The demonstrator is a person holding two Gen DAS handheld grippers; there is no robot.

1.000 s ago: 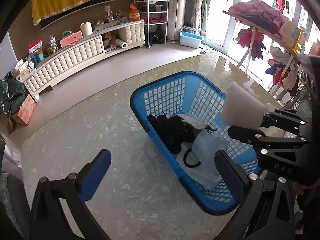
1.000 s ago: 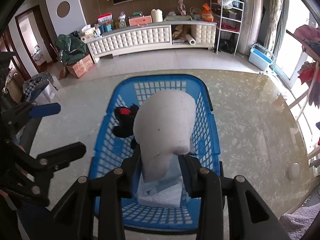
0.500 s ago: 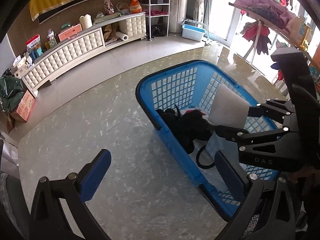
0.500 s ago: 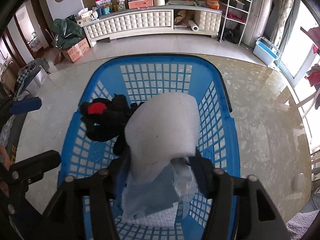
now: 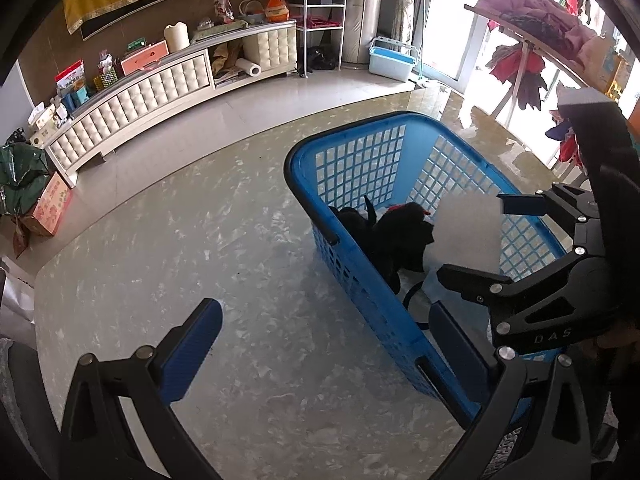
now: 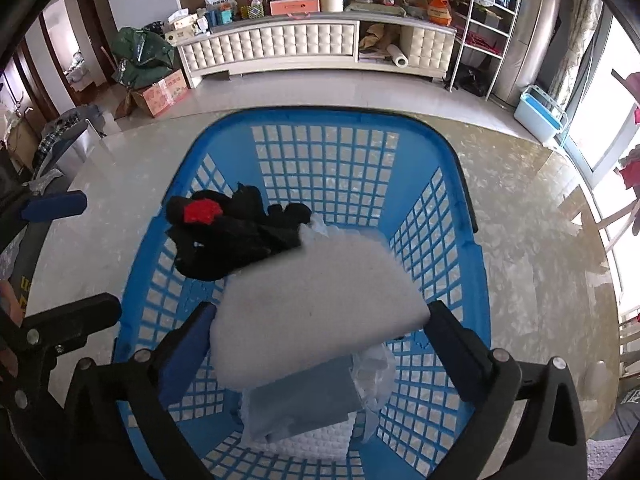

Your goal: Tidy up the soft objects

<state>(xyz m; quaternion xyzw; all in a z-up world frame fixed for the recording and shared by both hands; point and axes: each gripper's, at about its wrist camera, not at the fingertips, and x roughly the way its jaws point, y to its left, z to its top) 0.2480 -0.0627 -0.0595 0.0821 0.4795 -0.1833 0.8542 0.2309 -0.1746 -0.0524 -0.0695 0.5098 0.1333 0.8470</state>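
A blue slatted basket [image 6: 452, 160] [image 5: 304, 152] stands on a glossy marbled table. In it lie a black plush toy with a red patch [image 6: 236, 236] [image 5: 396, 232], a grey-blue pouch [image 6: 304, 400] and white padding. A white foam sheet [image 6: 316, 304] [image 5: 468, 232] lies between the spread fingers of my right gripper [image 6: 320, 340], inside the basket; the fingers stand apart from its sides. My right gripper also shows in the left wrist view [image 5: 480, 240]. My left gripper [image 5: 320, 344] is open and empty, over the table just left of the basket.
The table top [image 5: 180, 248] reaches left and toward me from the basket. Beyond its far edge are a white tufted cabinet [image 6: 280, 44], a wire shelf [image 6: 484, 32], a light blue bin [image 6: 540, 116] and a clothes rack [image 5: 532, 48] at right.
My right gripper went down into the basket with the foam sheet and then opened; the sheet now lies loose between its fingers. The left gripper shifted slightly left, still open.
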